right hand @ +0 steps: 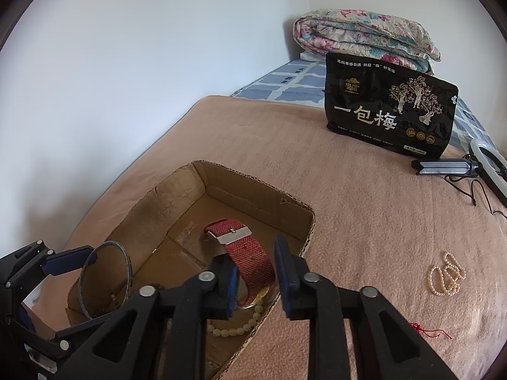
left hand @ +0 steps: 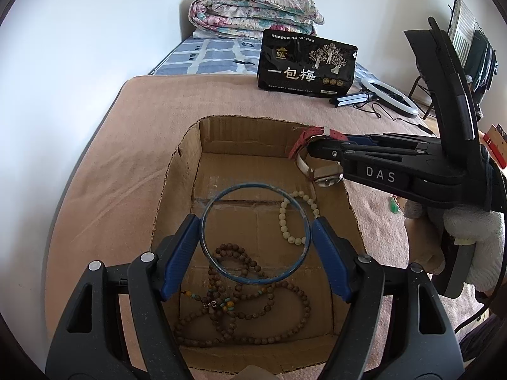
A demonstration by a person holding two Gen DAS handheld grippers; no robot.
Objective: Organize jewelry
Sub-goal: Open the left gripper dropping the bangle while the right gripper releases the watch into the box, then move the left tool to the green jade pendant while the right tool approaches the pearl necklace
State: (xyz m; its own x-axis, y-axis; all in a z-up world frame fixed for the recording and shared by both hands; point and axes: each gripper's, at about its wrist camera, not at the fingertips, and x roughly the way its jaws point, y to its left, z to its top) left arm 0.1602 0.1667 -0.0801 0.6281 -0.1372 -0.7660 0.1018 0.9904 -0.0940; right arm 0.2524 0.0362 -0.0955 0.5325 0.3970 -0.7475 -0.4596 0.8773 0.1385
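I hold my left gripper point(left hand: 255, 237) over the cardboard box point(left hand: 187, 164) on the pink blanket point(left hand: 133, 133). Its blue pads squeeze a blue bangle point(left hand: 256, 233) from both sides, so the ring stays up in the air above the box. I think I keep it there so it can drop in with the other things.

My right gripper point(right hand: 256, 275) is at the far right corner of the box. Its jaws stand a little apart, with the red watch point(right hand: 250, 253) between them. The strap leans on the left pad, but the right pad does not touch it, so the watch looks let go.

Down in the box lie a long brown bead string point(left hand: 240, 297) and a pale bead bracelet point(left hand: 293, 218). A small pearl string point(right hand: 446, 274) still lies on the blanket, right of the box. I guess it goes in next.
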